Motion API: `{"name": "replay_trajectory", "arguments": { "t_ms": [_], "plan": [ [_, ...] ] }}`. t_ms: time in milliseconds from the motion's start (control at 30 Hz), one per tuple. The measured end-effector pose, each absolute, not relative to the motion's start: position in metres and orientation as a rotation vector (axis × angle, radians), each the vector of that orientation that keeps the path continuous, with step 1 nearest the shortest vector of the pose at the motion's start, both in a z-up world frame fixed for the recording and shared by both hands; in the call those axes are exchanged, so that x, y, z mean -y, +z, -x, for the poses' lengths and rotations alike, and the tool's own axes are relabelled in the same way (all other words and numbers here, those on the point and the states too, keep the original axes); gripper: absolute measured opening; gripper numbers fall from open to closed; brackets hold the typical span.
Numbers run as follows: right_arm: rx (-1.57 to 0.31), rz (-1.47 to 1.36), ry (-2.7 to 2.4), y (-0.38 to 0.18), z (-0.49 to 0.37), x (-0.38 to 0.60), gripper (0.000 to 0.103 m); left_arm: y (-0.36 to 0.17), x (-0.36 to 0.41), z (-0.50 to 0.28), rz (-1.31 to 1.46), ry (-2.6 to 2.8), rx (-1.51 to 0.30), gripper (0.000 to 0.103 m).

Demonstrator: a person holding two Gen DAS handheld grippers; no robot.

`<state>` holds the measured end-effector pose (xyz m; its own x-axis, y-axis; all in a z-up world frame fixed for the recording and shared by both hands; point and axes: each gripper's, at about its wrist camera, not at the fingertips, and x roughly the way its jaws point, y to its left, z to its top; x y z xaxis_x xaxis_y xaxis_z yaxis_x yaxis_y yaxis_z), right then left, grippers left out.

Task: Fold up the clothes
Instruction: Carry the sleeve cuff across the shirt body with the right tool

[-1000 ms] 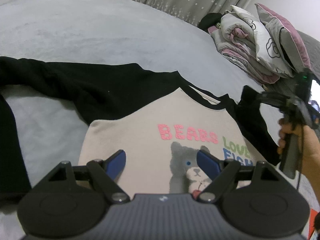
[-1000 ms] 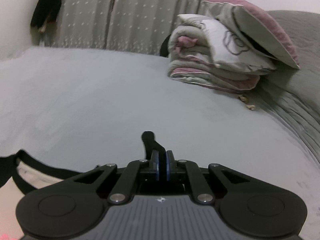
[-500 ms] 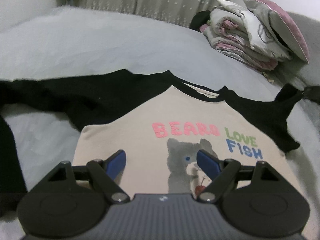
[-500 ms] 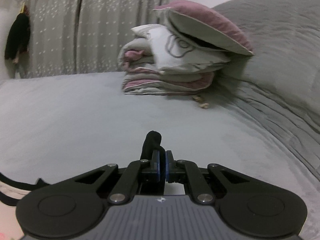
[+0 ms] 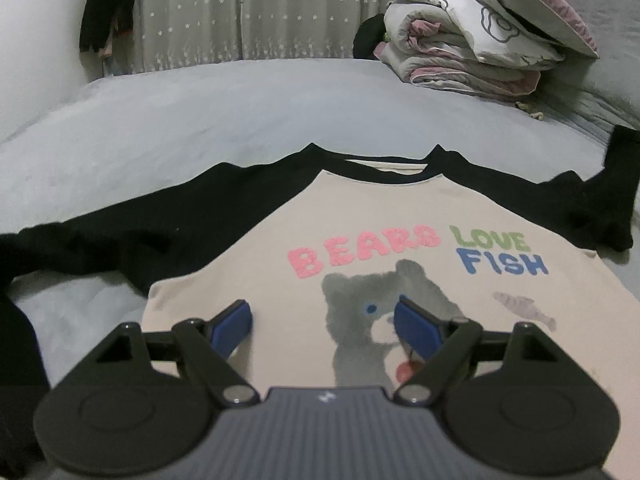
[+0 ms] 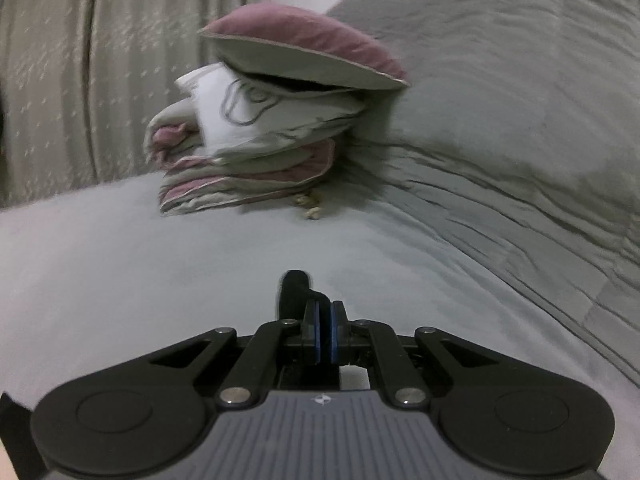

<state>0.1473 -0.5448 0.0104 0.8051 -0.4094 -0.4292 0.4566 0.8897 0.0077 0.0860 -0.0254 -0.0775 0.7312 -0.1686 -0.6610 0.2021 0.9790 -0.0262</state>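
A cream raglan sweatshirt (image 5: 384, 216) with black sleeves lies face up and spread flat on a grey bed (image 5: 200, 112), its collar pointing away from the camera and its printed bear and "BEARS LOVE FISH" lettering in full view.

Going left to right: the left sleeve (image 5: 120, 240) stretches out long and sideways across the bed toward the left edge of the view, then bends back toward the viewer. The left tool (image 5: 323, 320) hovers low over the sweatshirt's chest, its blue pads spread wide and holding nothing. On the far right, the right sleeve (image 5: 616, 184) rises off the bed to a raised black tip.

In the right wrist view, the right tool (image 6: 325, 326) has its pads pressed together, pinching a small fold of black cloth (image 6: 294, 292) that is most likely that sleeve's cuff. Folded bedding (image 6: 260, 140) sits beyond.

So the sleeve runs from the right tool leftward to the shirt body. The right hand holds it, and any fold would probably carry it left across the chest.
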Motion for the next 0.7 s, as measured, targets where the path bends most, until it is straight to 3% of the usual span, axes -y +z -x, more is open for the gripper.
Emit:
{"name": "replay_trajectory", "arguments": {
  "t_ms": [300, 700],
  "plan": [
    [-0.398, -0.263, -0.458, -0.02, -0.117, 0.621, 0.007, -0.056, 0.093, -0.12, -0.132, -0.259, -0.692, 0.083],
    [-0.38, -0.461, -0.371, -0.055, -0.076, 0.674, 0.007, -0.03, 0.309, -0.208, -0.256, -0.675, -0.657, 0.086]
  ]
}}
